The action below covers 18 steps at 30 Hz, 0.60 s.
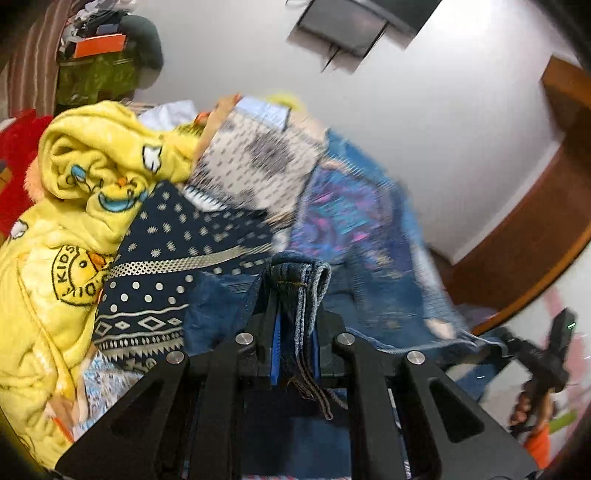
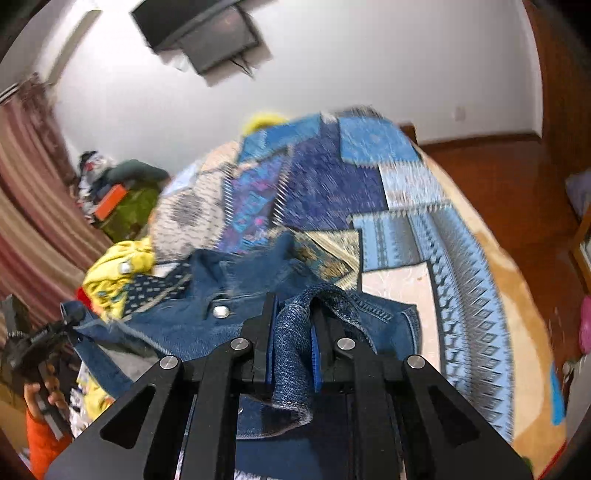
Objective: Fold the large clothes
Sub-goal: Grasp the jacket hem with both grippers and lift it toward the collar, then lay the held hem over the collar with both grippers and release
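A blue denim jacket (image 2: 236, 317) hangs between my two grippers above a bed. My left gripper (image 1: 295, 295) is shut on a folded denim edge (image 1: 299, 273) of the jacket. My right gripper (image 2: 295, 310) is shut on another bunched denim edge (image 2: 295, 332). A metal snap button (image 2: 221, 311) shows on the jacket front. The right gripper (image 1: 546, 354) shows at the far right of the left wrist view, the left gripper (image 2: 40, 343) at the far left of the right wrist view. Both views are motion-blurred.
A blue patchwork bedspread (image 2: 369, 184) covers the bed. A yellow fleece garment (image 1: 74, 221) and a navy patterned cloth (image 1: 159, 266) lie piled to the left. A wall TV (image 2: 207, 33), striped curtains (image 2: 29, 206) and a wooden floor (image 2: 517, 184) surround the bed.
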Tool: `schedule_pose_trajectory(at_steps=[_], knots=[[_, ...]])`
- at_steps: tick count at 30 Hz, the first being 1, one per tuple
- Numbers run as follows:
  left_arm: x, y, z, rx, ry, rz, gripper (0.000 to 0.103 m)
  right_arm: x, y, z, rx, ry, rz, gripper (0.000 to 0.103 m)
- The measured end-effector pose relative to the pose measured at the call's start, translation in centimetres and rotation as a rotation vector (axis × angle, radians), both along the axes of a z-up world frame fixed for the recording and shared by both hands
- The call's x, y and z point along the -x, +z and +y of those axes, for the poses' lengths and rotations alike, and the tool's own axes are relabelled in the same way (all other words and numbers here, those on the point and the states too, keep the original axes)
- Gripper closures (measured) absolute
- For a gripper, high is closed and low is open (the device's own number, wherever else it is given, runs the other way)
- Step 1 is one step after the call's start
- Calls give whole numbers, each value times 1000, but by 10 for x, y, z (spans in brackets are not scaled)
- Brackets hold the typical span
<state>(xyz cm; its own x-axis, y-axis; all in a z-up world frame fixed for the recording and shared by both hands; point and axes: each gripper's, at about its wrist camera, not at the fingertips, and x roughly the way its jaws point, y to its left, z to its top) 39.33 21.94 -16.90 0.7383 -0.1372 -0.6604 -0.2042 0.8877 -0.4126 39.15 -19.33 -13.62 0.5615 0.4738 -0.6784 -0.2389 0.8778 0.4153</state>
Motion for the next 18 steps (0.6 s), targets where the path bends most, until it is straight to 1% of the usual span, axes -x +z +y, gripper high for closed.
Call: schedule_pose_trajectory(at_steps=[2,4,6,9,11,13,14,16,18], knots=[[-15,-20,-3,-31,10,53,91,-15,-16,0,-15,-9,47,90],[-26,-40,-3,-38,11,94,91,-28,-37,-3,-45,-19,99,90],[-34,-53,-5,-62,4,121,90,-37,-53,-7,-64,-17,146,90],[-39,-68,-9,-106,-11,158,88,-42,-68,-13,-72,9,194,90],[-43,-76,-11,-141,-28,182,84,-39,-71,-17,-73,38,204,89],[-44,-82,-11,-162,-33,203,76,-37,-68,-20,-82,61,198,88],[-46,-88,-10,-162,-44,227,72,-35,-65,-22,-81,71,196,88],[-49,-96,-8,-151,-69,264,71,-29,-56,-26,-70,93,189,88],[-49,-95,-7,-154,-85,272,70,-25,-45,-26,-58,114,179,88]])
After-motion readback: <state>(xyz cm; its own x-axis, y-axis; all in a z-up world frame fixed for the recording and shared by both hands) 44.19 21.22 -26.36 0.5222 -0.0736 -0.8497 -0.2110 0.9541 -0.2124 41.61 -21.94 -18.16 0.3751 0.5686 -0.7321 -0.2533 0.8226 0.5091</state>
